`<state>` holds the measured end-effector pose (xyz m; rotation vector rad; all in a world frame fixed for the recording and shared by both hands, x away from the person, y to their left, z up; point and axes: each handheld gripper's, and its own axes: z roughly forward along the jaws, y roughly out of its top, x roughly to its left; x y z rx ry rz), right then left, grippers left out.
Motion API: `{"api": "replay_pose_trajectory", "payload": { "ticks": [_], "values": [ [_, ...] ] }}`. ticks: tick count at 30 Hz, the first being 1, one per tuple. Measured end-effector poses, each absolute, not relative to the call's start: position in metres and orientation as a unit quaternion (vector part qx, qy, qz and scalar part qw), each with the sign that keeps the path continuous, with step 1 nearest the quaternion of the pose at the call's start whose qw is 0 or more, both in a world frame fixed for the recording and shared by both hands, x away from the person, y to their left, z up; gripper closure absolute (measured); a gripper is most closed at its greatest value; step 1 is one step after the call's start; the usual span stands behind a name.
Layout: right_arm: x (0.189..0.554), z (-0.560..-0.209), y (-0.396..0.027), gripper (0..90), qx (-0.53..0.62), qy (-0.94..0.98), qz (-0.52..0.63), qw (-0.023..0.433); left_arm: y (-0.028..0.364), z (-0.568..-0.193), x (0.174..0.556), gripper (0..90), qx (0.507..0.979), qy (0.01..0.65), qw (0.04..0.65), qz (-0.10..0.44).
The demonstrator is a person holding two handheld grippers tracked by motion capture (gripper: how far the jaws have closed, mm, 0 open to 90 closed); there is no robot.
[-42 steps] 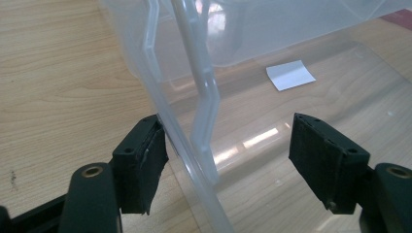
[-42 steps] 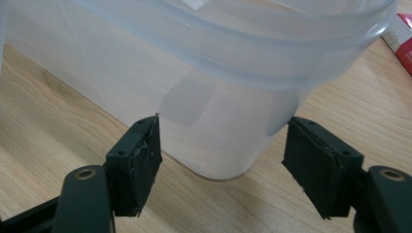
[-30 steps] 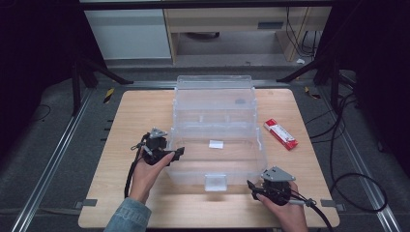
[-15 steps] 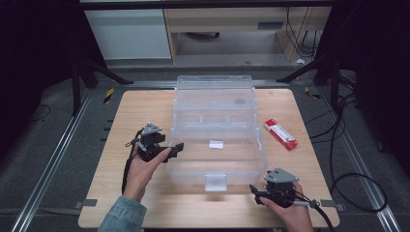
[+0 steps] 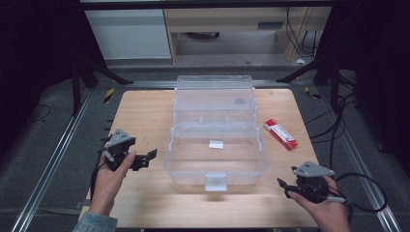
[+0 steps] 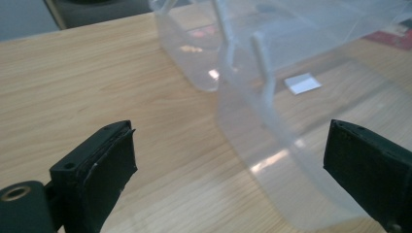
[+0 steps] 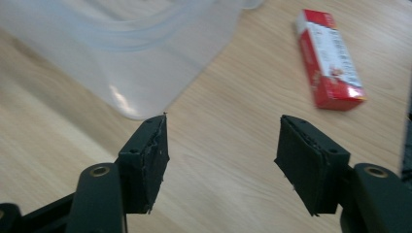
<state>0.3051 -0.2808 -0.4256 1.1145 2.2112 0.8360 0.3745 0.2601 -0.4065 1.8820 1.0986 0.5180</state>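
Note:
A clear plastic tiered box [image 5: 215, 130] stands open in the middle of the wooden table [image 5: 140, 111], with a small white label [image 5: 216, 144] on its floor. My left gripper [image 5: 147, 158] sits left of the box and apart from it, pointing at its side. Its jaws have just been opening and nothing is between them; in the left gripper view [image 6: 233, 160] the box wall [image 6: 272, 97] lies ahead. My right gripper [image 5: 284, 188] hovers at the front right, off the box's corner [image 7: 121, 48]. Its jaws [image 7: 223, 155] have just been closing but stand open over bare wood.
A red and white pack [image 5: 280, 134] lies on the table right of the box, ahead of the right gripper [image 7: 330, 63]. Black cables trail off the table's right edge [image 5: 358, 188]. Metal rails [image 5: 53, 159] run along both sides of the table.
My left gripper has let go of the box's left side, opened and drawn back to the left. The right gripper has moved right, away from the box's front, and its jaws have narrowed a little.

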Motion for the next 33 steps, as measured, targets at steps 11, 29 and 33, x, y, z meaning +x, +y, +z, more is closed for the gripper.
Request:
{"api": "replay_pose_trajectory", "payload": {
  "ticks": [11,29,33],
  "values": [
    [0.36,-0.409,-0.321,45.4,0.446,0.815,0.273,0.247,0.293,-0.458,0.358,5.7,0.755,0.478,0.397,0.212],
    [0.489,-0.424,-0.325,33.7,0.491,0.835,0.189,0.163,0.298,-0.495,0.349,5.8,0.771,0.487,0.357,0.204],
    [0.506,-0.428,-0.325,29.9,0.497,0.838,0.169,0.147,0.298,-0.497,0.349,5.8,0.771,0.49,0.352,0.203]
  ]
}}
